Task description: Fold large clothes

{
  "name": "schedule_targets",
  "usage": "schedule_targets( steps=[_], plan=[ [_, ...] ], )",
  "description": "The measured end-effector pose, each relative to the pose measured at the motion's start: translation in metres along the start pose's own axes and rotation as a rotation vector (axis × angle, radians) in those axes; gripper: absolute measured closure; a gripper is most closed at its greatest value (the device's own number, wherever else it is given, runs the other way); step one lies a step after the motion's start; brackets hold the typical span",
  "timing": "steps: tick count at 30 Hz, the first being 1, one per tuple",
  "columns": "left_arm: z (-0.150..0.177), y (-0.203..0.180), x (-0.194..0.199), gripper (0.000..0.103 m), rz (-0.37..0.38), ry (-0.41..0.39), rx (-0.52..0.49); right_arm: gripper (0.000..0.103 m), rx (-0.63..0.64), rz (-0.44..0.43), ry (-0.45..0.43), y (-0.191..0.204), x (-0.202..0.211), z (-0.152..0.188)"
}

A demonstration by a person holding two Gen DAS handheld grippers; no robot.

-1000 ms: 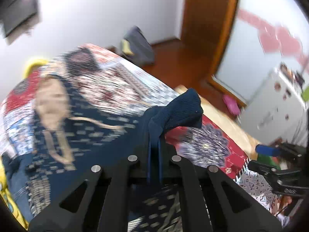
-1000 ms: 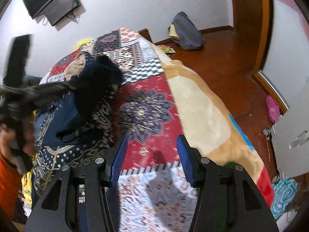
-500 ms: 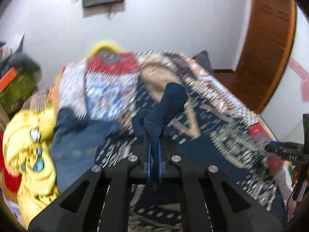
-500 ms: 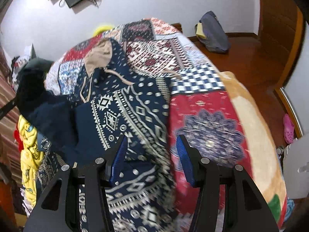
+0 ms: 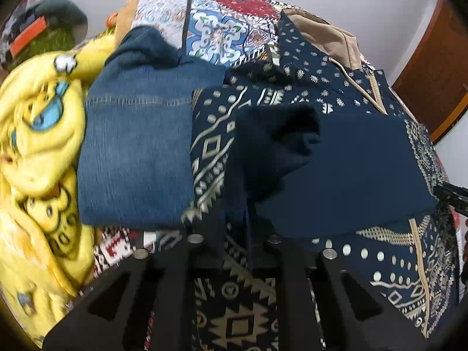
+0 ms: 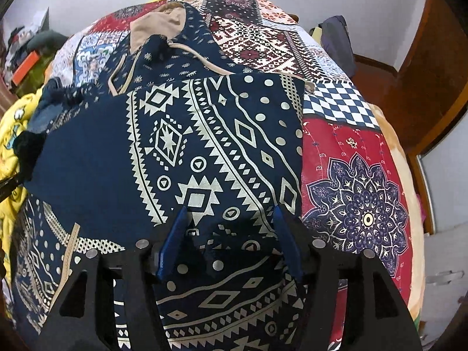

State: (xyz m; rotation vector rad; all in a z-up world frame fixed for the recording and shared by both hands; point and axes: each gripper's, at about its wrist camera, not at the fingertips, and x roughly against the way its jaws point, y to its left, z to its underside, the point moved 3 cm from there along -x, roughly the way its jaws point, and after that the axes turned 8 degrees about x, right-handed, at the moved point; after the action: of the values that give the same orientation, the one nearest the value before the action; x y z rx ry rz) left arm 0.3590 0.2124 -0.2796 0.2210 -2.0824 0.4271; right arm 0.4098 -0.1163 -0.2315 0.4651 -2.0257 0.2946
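Note:
A navy hoodie point(image 6: 204, 146) with a cream geometric print and a beige hood point(image 6: 158, 26) lies on the bed. Its sleeve is folded across the body, with the plain navy inside showing in the left wrist view point(image 5: 351, 169). My left gripper point(image 5: 244, 213) is shut on the dark ribbed cuff point(image 5: 275, 134) of that sleeve, low over the hoodie. My right gripper point(image 6: 228, 219) is open and empty, its blue fingers point(image 6: 175, 234) just above the hoodie's lower front.
Folded blue jeans point(image 5: 137, 146) lie left of the hoodie, beside a yellow cartoon blanket point(image 5: 38, 158). The patchwork bedspread point(image 6: 359, 193) covers the bed. A grey bag point(image 6: 336, 41) sits on the wooden floor near the door point(image 6: 438, 58).
My left gripper has carried the sleeve cuff from the right edge of the bed across the hoodie to its left side and lowered it. My right gripper moved in over the hoodie, still open.

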Motion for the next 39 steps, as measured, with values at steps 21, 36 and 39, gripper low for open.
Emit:
schedule_targets(
  steps=[21, 36, 39],
  plan=[
    [-0.063, -0.063, 0.090, 0.021, -0.101, -0.221, -0.304, 0.044, 0.005, -0.114, -0.153, 0.006, 0.061, -0.067],
    [-0.183, -0.137, -0.032, 0.018, -0.042, -0.152, -0.232, 0.037, -0.029, -0.159, -0.116, 0.019, -0.029, -0.201],
    [-0.198, -0.133, -0.064, 0.018, 0.018, -0.080, -0.155, 0.037, -0.067, -0.161, -0.056, 0.020, -0.073, -0.220]
  ],
)
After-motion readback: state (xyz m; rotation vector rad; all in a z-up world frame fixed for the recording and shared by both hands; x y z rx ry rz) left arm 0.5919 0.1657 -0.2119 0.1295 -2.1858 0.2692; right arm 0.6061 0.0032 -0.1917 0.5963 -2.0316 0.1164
